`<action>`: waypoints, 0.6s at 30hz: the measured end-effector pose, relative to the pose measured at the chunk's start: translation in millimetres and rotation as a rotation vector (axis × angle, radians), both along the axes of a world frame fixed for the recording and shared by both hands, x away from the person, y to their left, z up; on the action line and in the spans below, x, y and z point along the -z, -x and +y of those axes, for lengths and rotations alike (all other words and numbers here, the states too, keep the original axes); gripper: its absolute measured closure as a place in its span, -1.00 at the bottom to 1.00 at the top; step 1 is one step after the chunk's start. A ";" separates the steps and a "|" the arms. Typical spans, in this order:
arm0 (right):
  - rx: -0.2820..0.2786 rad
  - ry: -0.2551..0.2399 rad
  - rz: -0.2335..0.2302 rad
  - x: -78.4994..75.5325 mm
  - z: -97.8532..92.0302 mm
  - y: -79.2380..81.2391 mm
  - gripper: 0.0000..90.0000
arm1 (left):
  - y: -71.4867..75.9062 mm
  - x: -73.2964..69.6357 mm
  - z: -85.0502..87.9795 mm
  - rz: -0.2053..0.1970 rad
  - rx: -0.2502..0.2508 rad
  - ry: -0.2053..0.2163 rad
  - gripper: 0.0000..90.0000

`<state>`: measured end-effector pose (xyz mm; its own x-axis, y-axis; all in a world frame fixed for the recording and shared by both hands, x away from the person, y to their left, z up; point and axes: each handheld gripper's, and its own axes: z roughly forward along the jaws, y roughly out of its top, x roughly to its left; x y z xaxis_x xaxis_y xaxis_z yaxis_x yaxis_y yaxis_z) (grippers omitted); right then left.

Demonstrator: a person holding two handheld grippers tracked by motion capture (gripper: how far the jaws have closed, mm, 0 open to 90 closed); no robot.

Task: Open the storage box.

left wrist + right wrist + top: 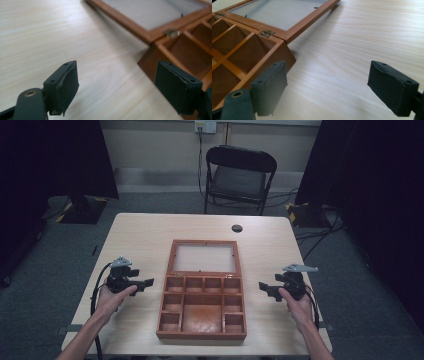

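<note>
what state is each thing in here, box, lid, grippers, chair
box: open, compartments look empty
lid: swung fully back, flat on the table
left gripper: open, holds nothing, beside the box
right gripper: open, holds nothing, beside the box
chair: unfolded, nobody on it

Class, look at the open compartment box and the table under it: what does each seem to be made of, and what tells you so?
Compartment box: apparently wood with a smooth reddish-brown finish; thin dividers and small metal hinges. Its lid holds a pale panel, maybe glass or plastic. Table: pale wood or wood-look laminate, with fine grain lines.
</note>
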<state>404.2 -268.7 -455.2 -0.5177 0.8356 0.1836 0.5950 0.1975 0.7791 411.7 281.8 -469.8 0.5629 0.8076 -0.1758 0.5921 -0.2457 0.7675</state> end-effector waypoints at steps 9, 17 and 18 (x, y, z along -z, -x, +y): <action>0.086 0.076 0.054 23.9 -22.1 22.3 -0.67 | 16.5 12.6 10.5 0.040 -0.017 -0.132 -0.58; 0.223 0.207 -0.001 44.5 -19.7 23.9 -0.70 | 26.2 31.0 19.1 -0.035 -0.059 -0.194 -0.68; 0.224 0.215 -0.002 44.6 -19.4 23.7 -0.70 | 26.9 31.9 19.6 -0.041 -0.067 -0.191 -0.70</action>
<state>380.5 -288.1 -499.8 -0.3166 0.9485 -0.0101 0.6410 0.2217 0.7349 384.7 301.4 -501.7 0.5100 0.8602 0.0060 0.5814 -0.3498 0.7346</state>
